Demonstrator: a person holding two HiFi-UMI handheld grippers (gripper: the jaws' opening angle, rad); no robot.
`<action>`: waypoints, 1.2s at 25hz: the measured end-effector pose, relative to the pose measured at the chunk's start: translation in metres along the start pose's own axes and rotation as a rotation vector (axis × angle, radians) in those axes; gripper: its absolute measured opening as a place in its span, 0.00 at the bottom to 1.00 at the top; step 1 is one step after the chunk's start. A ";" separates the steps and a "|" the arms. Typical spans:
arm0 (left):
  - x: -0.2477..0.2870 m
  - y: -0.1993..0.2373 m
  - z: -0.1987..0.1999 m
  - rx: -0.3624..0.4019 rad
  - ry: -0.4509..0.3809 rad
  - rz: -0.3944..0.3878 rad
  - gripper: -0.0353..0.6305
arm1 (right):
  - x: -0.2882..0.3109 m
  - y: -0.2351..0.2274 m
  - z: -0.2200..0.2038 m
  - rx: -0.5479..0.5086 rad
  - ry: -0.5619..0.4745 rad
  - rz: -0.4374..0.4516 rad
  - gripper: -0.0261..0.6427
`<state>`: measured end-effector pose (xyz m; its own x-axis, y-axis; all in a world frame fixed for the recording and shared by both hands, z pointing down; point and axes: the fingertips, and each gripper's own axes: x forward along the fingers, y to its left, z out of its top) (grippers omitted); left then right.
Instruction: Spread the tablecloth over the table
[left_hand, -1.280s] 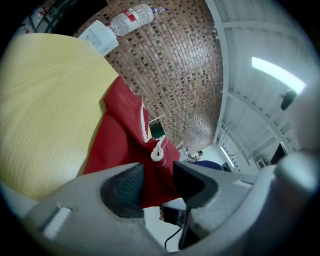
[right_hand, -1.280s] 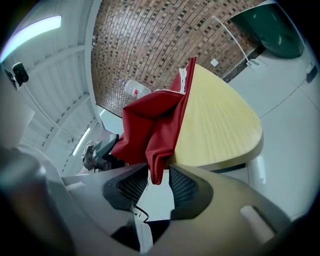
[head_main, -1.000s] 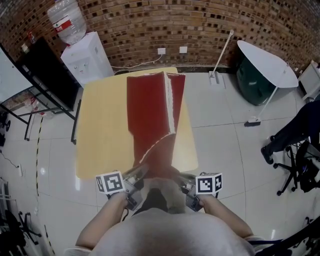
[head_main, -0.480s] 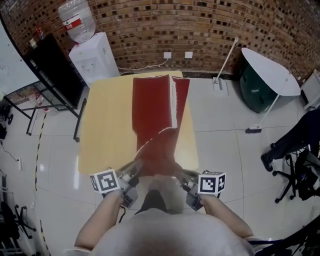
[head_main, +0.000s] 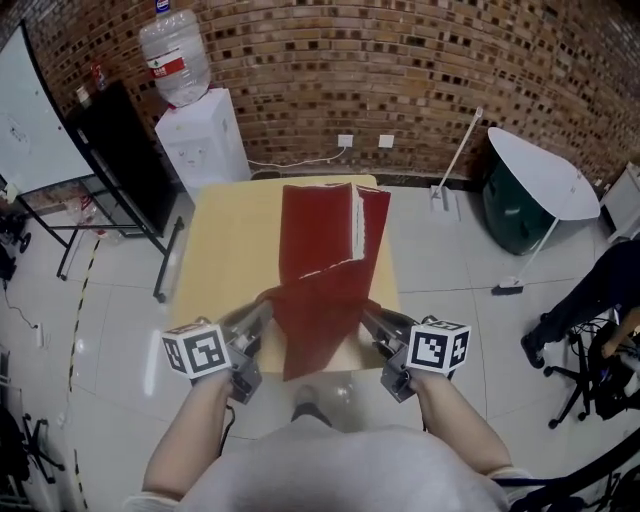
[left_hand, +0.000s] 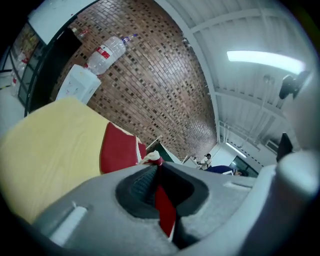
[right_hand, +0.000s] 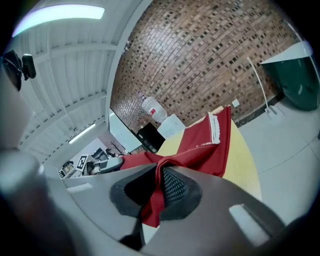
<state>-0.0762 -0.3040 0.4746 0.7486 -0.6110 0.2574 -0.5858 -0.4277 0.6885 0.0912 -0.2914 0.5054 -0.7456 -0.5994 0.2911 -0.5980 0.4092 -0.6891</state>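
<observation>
left gripper (head_main: 262, 312) and right gripper (head_main: 370, 318) each clamped on a near corner of the red tablecloth (head_main: 322, 250); cloth folded, lying along the table (head_main: 235, 250) middle, near end held up off it.

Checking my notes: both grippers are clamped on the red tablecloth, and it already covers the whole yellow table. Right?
Not quite. The left gripper and right gripper are both clamped on the red tablecloth, but it covers only a folded strip of the yellow table; the head view shows bare tabletop beside it.
</observation>
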 end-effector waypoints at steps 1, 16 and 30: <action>0.002 0.000 0.014 0.014 -0.007 -0.012 0.07 | 0.006 0.005 0.015 -0.021 -0.011 -0.006 0.05; 0.026 0.028 0.278 0.160 -0.172 -0.154 0.07 | 0.084 0.057 0.255 -0.320 -0.204 -0.137 0.05; 0.102 0.094 0.436 0.220 -0.257 -0.033 0.07 | 0.171 0.014 0.419 -0.370 -0.218 -0.153 0.05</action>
<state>-0.1903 -0.6968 0.2696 0.6817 -0.7306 0.0388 -0.6366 -0.5662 0.5236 0.0785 -0.6758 0.2673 -0.5849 -0.7869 0.1969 -0.7908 0.4991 -0.3544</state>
